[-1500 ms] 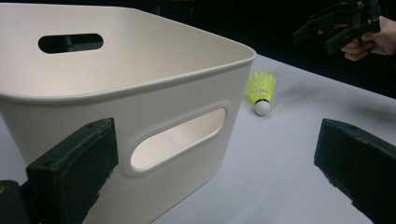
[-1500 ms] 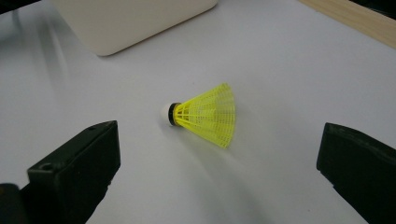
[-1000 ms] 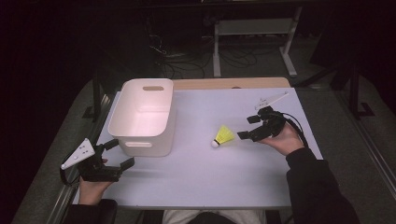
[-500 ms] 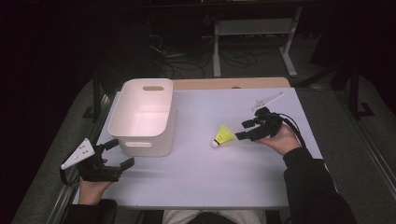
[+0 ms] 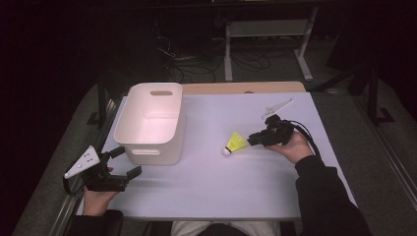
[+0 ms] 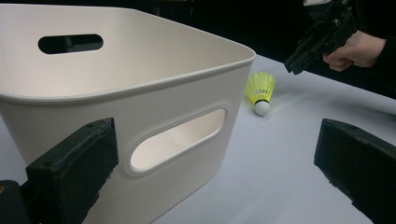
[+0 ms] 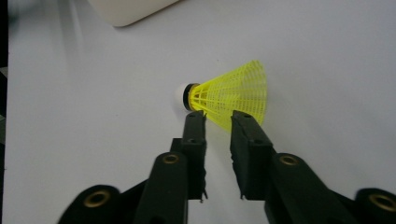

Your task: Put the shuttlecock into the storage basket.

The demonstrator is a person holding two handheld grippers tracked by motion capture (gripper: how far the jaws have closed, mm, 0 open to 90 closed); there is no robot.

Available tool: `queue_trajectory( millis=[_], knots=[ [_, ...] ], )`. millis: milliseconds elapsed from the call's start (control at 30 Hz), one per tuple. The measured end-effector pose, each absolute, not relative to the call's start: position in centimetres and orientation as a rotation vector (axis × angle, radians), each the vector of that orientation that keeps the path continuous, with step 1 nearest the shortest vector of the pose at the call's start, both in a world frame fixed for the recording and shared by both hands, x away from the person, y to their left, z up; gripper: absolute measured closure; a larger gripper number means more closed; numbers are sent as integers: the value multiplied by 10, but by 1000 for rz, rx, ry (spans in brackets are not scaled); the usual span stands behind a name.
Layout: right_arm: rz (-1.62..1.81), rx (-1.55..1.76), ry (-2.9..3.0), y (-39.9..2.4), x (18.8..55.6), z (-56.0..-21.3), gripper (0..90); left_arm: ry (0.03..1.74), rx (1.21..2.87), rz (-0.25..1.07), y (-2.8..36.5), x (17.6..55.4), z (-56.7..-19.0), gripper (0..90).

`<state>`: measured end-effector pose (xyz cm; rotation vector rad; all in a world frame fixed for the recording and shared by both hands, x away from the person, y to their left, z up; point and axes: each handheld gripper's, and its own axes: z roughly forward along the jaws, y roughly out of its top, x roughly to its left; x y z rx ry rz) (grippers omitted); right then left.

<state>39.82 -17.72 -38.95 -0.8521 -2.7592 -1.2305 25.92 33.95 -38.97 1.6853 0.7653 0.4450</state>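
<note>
Since a second ago the right gripper (image 5: 252, 139) has edged toward the yellow shuttlecock (image 5: 236, 143), jaws just closing. Its own view shows the narrowed tips at the skirt's (image 7: 233, 95) edge; grip uncertain. Left gripper (image 5: 124, 162) rests wide open, empty, beside the white bin (image 5: 152, 123). Pale tabletop (image 5: 221, 177); dark room behind.
</note>
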Motion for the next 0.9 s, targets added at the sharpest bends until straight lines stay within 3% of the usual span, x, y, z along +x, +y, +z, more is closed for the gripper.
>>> queue_trajectory(
  millis=[133,900],
  knots=[
    [-1215,-840,-2771,-176,400,-394,881,765,1684,445,340,259,-390,0],
    [-1112,-821,-2751,-165,407,-414,886,766,1685,444,339,259,-390,0]
  ],
)
